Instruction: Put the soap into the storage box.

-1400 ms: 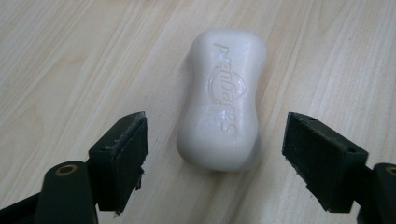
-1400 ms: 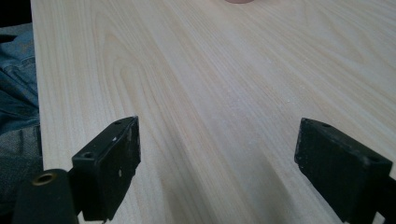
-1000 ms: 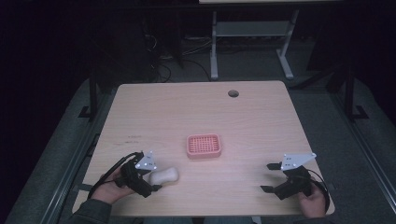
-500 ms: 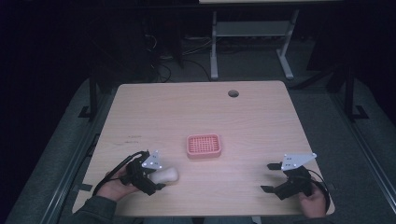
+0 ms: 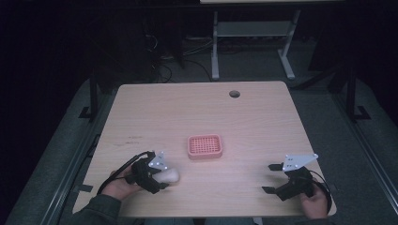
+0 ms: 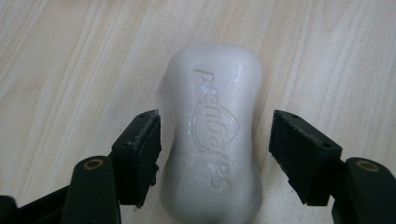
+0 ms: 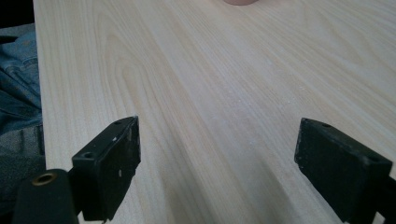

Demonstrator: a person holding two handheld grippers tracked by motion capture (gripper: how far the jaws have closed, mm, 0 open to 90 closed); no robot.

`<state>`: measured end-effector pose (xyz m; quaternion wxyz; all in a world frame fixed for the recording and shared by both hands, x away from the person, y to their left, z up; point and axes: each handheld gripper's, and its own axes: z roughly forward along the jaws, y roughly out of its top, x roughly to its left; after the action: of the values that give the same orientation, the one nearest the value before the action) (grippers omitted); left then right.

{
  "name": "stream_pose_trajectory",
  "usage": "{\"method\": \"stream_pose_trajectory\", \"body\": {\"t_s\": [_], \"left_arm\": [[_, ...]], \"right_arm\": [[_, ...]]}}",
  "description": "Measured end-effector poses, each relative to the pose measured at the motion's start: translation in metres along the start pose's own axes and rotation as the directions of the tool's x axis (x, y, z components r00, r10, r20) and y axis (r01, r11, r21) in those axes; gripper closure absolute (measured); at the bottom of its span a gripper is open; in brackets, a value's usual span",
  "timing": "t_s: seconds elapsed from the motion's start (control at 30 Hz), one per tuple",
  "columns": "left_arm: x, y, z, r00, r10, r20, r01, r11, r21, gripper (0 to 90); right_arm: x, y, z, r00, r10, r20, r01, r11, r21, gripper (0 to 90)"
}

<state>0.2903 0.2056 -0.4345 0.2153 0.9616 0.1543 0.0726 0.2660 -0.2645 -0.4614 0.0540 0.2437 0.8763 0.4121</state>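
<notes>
Wood table (image 5: 263, 122), dark room | soap bar (image 6: 214, 135) flat near front-left edge, between left gripper (image 6: 215, 140) jaws, which have just been closing, narrow gaps both sides, no contact | right gripper (image 7: 217, 163) wide, empty | pink dish (image 5: 204, 146) mid-table

We see a dim lab or test room: a bare light-wood table (image 5: 263, 122) with a cable hole (image 5: 234, 93) stands on grey floor mats (image 5: 361, 140), with loose cables (image 5: 164, 70) and a white metal stand (image 5: 248, 42) behind.
</notes>
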Motion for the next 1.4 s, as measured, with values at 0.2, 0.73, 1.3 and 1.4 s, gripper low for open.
{"method": "stream_pose_trajectory", "body": {"t_s": [0.2, 0.73, 1.3, 1.4], "left_arm": [[0.0006, 0.0013, 0.0028, 1.0, -0.005, 0.004, 0.005, 0.9999, 0.013, 39.0], [0.004, 0.0034, 0.0078, 0.9998, -0.006, 0.021, 0.005, 0.9995, 0.031, 46.3], [0.0031, 0.0041, 0.0091, 0.9988, -0.03, 0.038, 0.029, 0.999, 0.033, 48.8], [0.0028, 0.0044, 0.0088, 0.9987, -0.033, 0.038, 0.031, 0.9989, 0.034, 49.2]], "right_arm": [[-0.0001, -0.0001, -0.0001, 1.0, 0.001, 0.001, -0.001, 1.0, 0.002, 14.1], [0.0, -0.0002, -0.0002, 1.0, 0.0, -0.001, 0.0, 1.0, -0.001, 14.1], [0.0005, 0.0, -0.0006, 1.0, -0.003, 0.002, 0.003, 1.0, 0.001, 14.1], [0.0006, 0.0, -0.0008, 1.0, -0.003, 0.002, 0.003, 1.0, 0.001, 14.0]]}}
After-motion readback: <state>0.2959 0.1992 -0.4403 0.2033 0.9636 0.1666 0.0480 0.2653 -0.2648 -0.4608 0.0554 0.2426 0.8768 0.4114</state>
